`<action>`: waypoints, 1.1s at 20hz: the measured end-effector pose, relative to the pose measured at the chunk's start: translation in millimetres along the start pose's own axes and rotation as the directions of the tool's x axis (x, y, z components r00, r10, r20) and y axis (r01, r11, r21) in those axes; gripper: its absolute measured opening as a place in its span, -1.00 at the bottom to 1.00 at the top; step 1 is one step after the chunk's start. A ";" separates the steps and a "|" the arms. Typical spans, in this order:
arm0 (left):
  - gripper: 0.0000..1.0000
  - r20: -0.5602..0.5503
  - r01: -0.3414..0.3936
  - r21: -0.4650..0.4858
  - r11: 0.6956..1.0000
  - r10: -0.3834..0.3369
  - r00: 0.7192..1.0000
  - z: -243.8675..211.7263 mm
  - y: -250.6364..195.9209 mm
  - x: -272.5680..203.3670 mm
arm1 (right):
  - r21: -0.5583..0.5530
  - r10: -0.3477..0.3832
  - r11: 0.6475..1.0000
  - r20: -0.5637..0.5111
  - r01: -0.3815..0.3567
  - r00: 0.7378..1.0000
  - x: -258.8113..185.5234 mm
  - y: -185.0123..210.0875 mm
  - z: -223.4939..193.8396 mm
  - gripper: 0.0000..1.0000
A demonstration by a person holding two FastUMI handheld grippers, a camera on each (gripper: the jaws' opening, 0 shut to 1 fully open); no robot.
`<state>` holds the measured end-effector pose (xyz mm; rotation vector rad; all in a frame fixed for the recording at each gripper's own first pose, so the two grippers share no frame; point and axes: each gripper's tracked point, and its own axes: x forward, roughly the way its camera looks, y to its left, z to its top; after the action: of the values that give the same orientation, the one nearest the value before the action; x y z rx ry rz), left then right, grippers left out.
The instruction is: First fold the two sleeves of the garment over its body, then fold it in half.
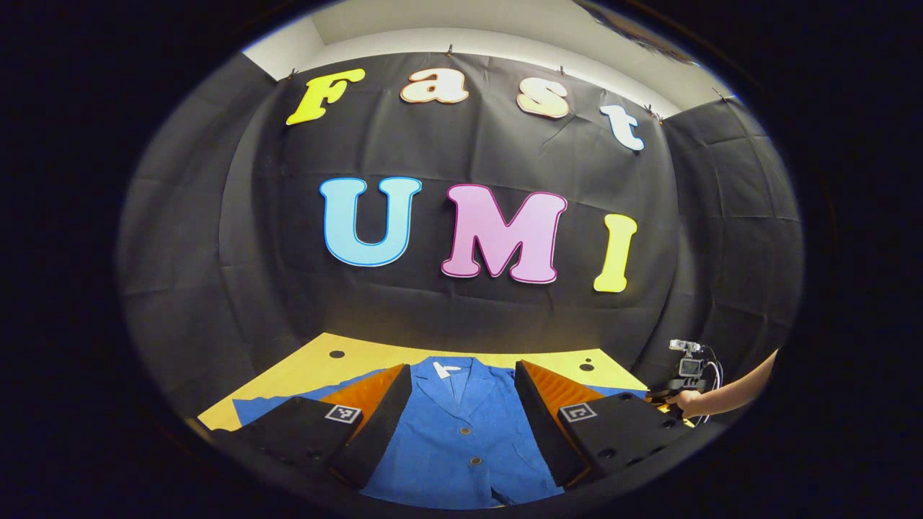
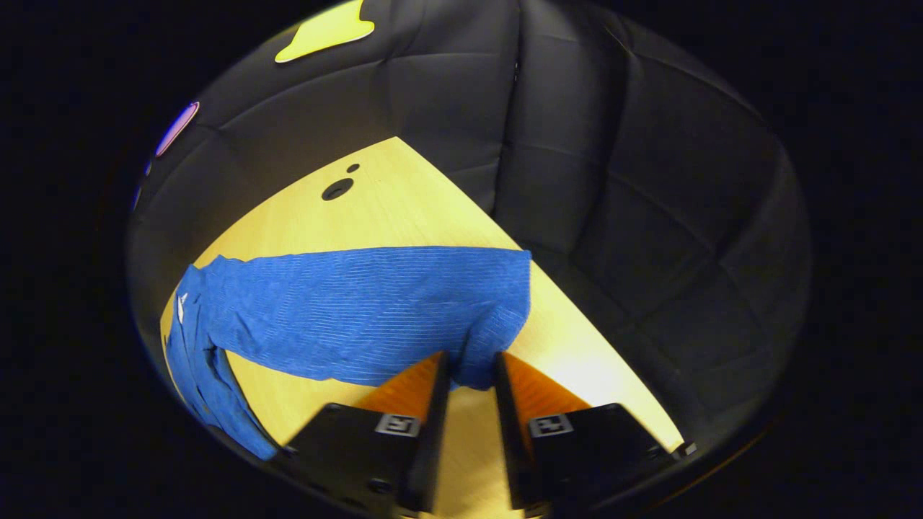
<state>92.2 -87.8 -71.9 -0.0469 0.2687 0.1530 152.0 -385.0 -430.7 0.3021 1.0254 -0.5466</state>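
Note:
A blue button-front jacket (image 1: 461,440) lies flat, front up, on the yellow table (image 1: 310,367), collar toward the far wall. My left gripper (image 1: 463,366) hovers over its chest, open wide with nothing between the fingers. One sleeve (image 1: 252,407) runs out to the left. My right gripper (image 1: 681,393), held in a hand (image 1: 692,404), sits at the table's right end. In the right gripper view the other sleeve (image 2: 360,310) stretches straight across the table. Its wrinkled cuff (image 2: 505,303) reaches the right gripper (image 2: 470,357). The fingers stand a narrow gap apart, the cuff's corner between their tips.
Two dark round holes (image 1: 337,354) mark the table's far corners, one also seen in the right gripper view as a hole (image 2: 337,189). The table's right edge (image 2: 598,360) runs close beside the cuff. Black cloth walls surround the table.

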 end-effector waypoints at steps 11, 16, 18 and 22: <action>0.64 -0.005 -0.086 -0.132 0.988 0.086 0.996 -5.5 47.0 -30.5 | -0.090 0.333 0.942 0.157 -0.323 0.930 -79.1 164.4 50.9 -0.90; 0.63 -0.015 -0.125 -0.142 0.982 0.124 0.992 -15.0 71.7 -49.8 | -0.136 0.558 0.827 0.082 -0.545 0.826 -133.7 313.1 15.6 -1.00; 0.64 -0.019 -0.153 -0.142 0.978 0.152 0.988 -19.9 87.1 -58.8 | -0.178 0.605 0.786 0.025 -0.592 0.796 -147.3 364.5 -12.0 -0.91; 0.64 -0.054 -0.183 -0.246 0.952 0.175 0.983 -38.5 109.6 -72.0 | -0.197 0.706 0.675 -0.107 -0.711 0.700 -183.7 459.7 -79.4 -0.92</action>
<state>-3.6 7.5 -92.5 -0.2768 0.2844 0.3667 278.8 86.4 -316.4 0.4757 0.8891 0.2937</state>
